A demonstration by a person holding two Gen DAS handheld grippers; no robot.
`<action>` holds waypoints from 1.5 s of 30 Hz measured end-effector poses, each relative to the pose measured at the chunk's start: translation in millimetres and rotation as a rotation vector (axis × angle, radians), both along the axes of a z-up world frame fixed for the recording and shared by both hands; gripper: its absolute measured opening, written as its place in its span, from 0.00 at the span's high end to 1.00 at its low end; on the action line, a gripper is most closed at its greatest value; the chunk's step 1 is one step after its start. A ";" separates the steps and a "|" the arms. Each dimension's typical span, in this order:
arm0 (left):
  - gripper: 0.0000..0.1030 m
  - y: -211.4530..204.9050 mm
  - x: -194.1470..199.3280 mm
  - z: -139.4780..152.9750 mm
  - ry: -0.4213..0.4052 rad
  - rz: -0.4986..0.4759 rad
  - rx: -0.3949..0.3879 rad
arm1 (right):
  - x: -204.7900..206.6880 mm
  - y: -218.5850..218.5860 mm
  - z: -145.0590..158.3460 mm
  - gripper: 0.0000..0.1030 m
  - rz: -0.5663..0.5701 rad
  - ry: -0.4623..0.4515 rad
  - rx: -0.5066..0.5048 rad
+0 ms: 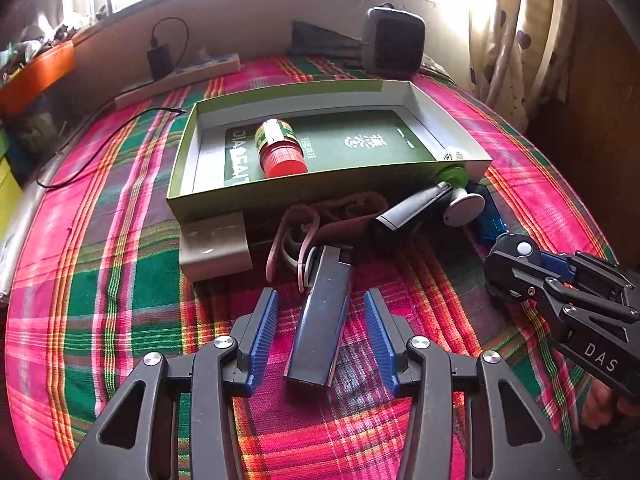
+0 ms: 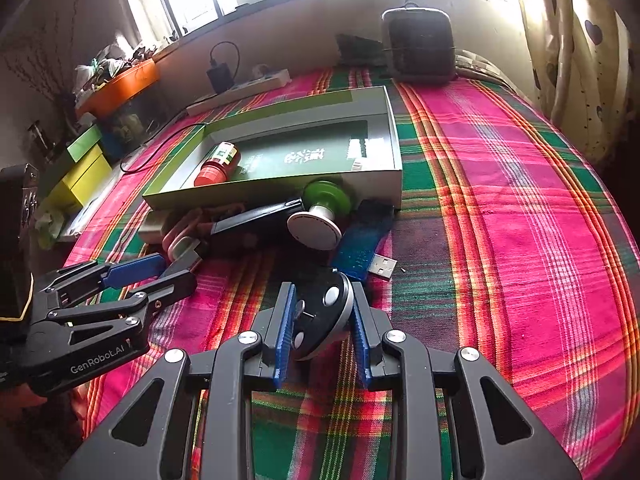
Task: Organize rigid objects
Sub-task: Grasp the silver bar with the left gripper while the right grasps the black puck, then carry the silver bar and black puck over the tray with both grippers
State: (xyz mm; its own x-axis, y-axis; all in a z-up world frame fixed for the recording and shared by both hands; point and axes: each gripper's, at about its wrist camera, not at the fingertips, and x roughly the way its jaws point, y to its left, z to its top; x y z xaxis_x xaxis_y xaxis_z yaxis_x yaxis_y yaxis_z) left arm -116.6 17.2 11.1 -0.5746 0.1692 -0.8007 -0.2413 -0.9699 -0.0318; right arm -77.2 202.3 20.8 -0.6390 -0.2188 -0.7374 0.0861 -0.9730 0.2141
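Note:
My left gripper (image 1: 322, 326) stands open on the plaid cloth. A long dark flat bar (image 1: 320, 308) lies between its blue pads (image 1: 264, 320), and neither pad touches it. My right gripper (image 2: 324, 332) is shut on a round black gadget with white buttons and a silver rim (image 2: 326, 312), low over the cloth. In the left wrist view this gripper (image 1: 516, 268) is at the right. Behind them sits an open green box (image 1: 280, 196) with a red-capped bottle (image 1: 280, 148) lying inside.
In front of the box lie a grey block (image 1: 214, 246), a pink strap (image 1: 296, 232), a black cylinder (image 1: 412, 212), a white-and-green spool (image 2: 316, 228) and a blue USB stick (image 2: 360, 240). A power strip (image 1: 180, 76) and a dark speaker (image 1: 394, 42) stand at the back.

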 end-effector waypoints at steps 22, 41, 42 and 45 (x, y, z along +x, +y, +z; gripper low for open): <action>0.79 2.4 8.4 0.5 -0.002 -0.002 0.037 | 0.2 2.2 -1.1 0.73 -0.008 -0.003 -0.003; 0.79 -0.9 11.7 4.8 0.008 0.005 0.047 | 3.0 0.9 2.2 0.73 -0.010 0.008 0.006; 0.79 -1.2 12.1 6.2 0.012 0.006 0.048 | 3.2 0.6 2.7 0.73 -0.009 0.010 0.008; 0.79 -1.6 13.7 9.3 0.021 0.006 0.050 | 3.5 -0.2 4.4 0.73 -0.008 0.015 0.012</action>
